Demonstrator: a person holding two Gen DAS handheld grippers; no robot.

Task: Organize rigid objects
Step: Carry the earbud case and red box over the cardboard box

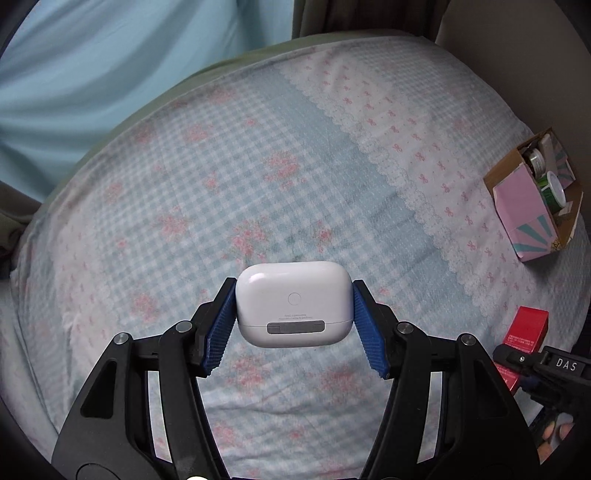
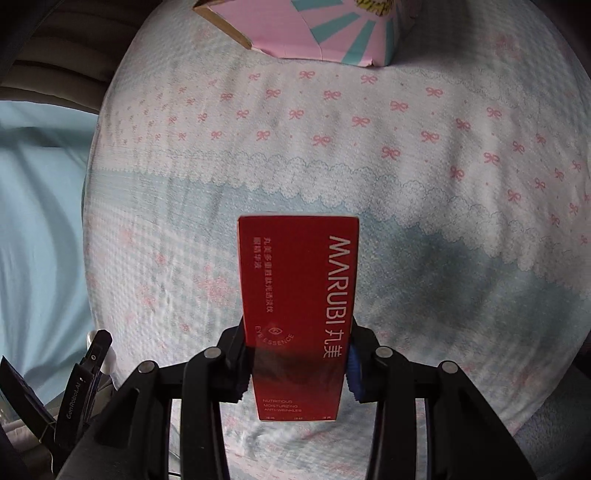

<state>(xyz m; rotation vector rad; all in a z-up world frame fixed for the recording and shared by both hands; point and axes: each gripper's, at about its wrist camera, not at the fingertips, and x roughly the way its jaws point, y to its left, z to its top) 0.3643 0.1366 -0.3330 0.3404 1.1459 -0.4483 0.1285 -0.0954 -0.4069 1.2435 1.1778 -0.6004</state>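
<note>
My left gripper (image 1: 294, 306) is shut on a white earbud case (image 1: 293, 295), held by its two sides above the bed, hinge side towards the camera. My right gripper (image 2: 295, 354) is shut on a red MARUBI box (image 2: 298, 288), which sticks forward along the fingers above the bed. The red box (image 1: 526, 326) and the right gripper's body also show at the lower right of the left wrist view. A pink open cardboard box (image 1: 532, 199) holding several jars and tubes stands on the bed at the right; its near corner shows at the top of the right wrist view (image 2: 314, 29).
The bed is covered by a blue-checked and pink-bow sheet (image 1: 258, 166). A light blue curtain (image 1: 92, 74) hangs beyond the bed's far edge. A makeup palette (image 1: 554, 430) lies at the lower right edge.
</note>
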